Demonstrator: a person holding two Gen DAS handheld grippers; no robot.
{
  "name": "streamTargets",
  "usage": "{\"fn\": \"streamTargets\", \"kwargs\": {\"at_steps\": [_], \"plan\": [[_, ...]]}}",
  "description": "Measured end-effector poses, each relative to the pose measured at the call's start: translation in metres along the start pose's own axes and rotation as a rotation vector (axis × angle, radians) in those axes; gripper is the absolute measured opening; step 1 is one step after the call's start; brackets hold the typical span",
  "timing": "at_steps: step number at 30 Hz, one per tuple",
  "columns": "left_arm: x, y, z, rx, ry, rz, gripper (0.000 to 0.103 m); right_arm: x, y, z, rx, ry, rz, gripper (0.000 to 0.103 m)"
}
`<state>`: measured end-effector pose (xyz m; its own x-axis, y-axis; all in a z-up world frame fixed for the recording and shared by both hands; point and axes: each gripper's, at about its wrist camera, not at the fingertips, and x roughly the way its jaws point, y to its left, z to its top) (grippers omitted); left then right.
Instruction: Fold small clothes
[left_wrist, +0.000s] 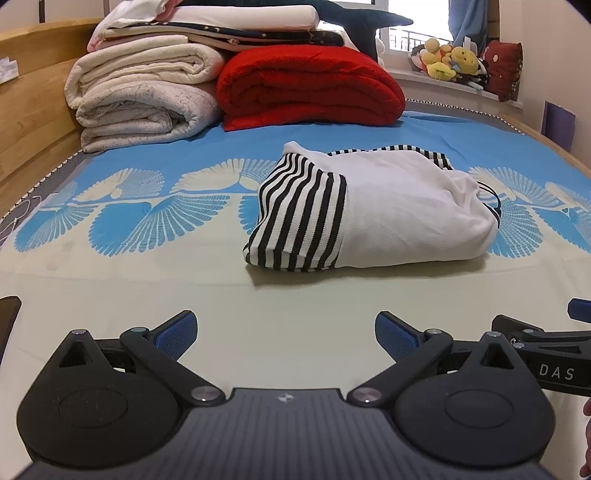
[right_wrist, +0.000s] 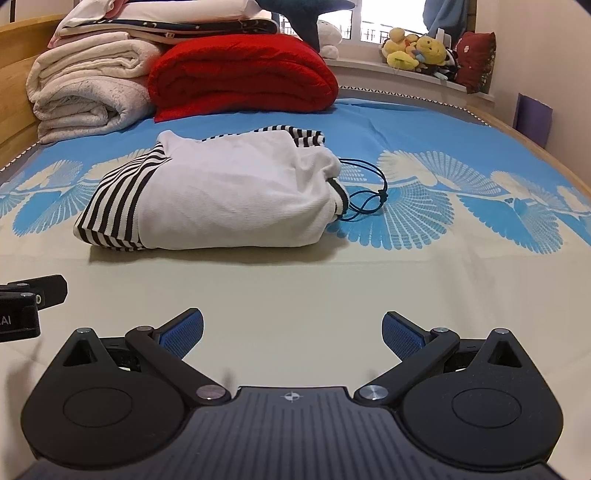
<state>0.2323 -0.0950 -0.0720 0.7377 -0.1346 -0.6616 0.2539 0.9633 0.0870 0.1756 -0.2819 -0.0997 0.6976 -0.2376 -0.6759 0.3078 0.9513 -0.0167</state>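
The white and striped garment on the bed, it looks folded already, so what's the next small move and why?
Probably tuck the loose dark drawstring under the folded garment with the right gripper. The cord trails out onto the bedspread at the garment's right end, while the rest lies compact. Both grippers, the left gripper too, are open, empty and short of it.

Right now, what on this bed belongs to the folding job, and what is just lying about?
Job:
- white and striped garment, folded
- its dark drawstring
- left gripper, open
- right gripper, open

Lying about:
- red blanket
- cream blankets
- plush toys
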Motion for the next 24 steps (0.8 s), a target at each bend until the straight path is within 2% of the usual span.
{"fn": "streamTargets", "kwargs": {"at_steps": [24], "plan": [[0.0021, -0.0050, -0.0022, 0.013, 0.005, 0.012, 0.102, 0.0032, 0.0019, -0.0015, -0.007, 0.016, 0.005, 0.102]]}}
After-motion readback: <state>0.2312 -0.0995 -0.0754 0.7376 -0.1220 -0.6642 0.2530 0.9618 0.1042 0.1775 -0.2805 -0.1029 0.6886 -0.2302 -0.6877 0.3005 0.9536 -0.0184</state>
